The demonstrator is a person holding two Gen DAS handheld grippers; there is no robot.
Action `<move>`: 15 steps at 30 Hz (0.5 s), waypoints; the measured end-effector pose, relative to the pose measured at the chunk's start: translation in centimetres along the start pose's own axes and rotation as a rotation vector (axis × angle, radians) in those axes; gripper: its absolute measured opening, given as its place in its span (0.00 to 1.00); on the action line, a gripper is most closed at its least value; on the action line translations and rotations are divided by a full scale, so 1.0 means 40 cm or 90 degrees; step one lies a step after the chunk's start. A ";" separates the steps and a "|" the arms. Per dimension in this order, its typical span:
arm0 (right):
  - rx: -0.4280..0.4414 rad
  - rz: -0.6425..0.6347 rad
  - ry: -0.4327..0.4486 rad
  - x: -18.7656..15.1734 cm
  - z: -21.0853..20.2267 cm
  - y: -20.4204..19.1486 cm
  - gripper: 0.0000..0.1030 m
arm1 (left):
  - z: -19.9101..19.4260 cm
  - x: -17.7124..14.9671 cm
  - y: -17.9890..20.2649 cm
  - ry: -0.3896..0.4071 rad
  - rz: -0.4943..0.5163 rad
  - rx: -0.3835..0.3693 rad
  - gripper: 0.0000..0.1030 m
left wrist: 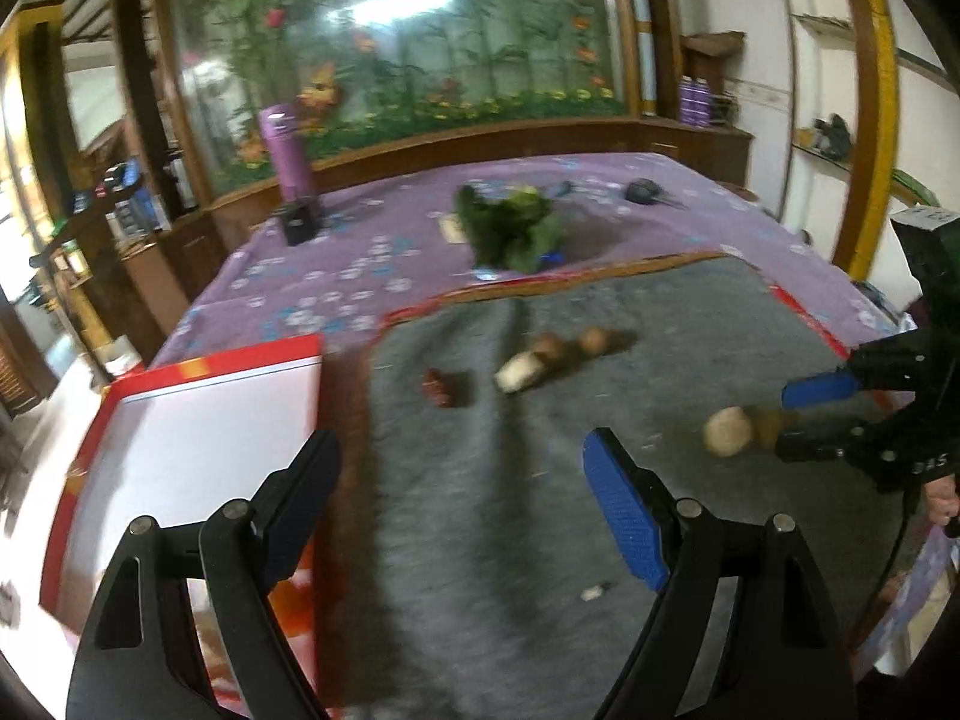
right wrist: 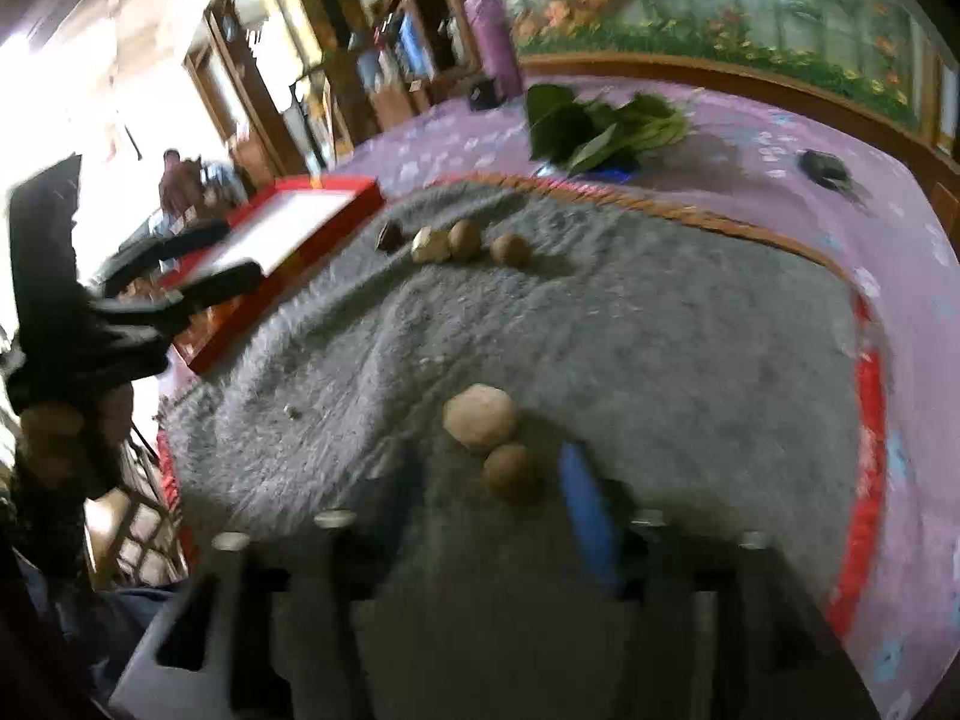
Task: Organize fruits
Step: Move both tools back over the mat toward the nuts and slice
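Observation:
On a grey fleece mat lie several small fruits. A pale round fruit and a brown one sit just ahead of my right gripper, whose jaws stand open around the brown one without touching it. In the left wrist view the same pair lies at the tips of the right gripper. A far row of fruits lies mid-mat with a dark red one. My left gripper is open and empty beside a red-rimmed white tray.
The tray sits at the mat's left edge. A bunch of green leaves, a purple bottle, a small black box and a dark object rest on the purple tablecloth behind.

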State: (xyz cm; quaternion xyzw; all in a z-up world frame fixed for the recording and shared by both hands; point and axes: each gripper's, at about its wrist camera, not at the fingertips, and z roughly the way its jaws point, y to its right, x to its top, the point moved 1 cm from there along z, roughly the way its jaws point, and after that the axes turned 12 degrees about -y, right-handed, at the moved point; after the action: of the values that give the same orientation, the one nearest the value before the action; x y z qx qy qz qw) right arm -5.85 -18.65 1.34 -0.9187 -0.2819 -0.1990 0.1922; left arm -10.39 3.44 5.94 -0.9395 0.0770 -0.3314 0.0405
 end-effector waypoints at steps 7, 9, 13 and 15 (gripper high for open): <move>0.095 0.186 0.074 -0.039 -0.049 0.170 0.64 | 0.014 0.015 0.109 -0.014 0.057 -0.040 0.81; 0.102 0.213 0.085 -0.032 -0.056 0.193 0.64 | 0.028 0.017 0.143 -0.021 0.074 -0.050 0.81; 0.124 0.262 0.114 -0.034 -0.071 0.228 0.64 | 0.051 0.019 0.203 -0.028 0.110 -0.076 0.81; 0.121 0.273 0.120 -0.037 -0.074 0.239 0.64 | 0.066 0.024 0.225 -0.037 0.118 -0.089 0.81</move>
State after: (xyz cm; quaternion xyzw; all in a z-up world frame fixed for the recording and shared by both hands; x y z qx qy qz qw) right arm -2.07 -28.00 0.85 -0.9126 -0.0788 -0.2112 0.3411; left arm -9.04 -5.50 3.33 -0.9382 0.1850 -0.2925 0.0079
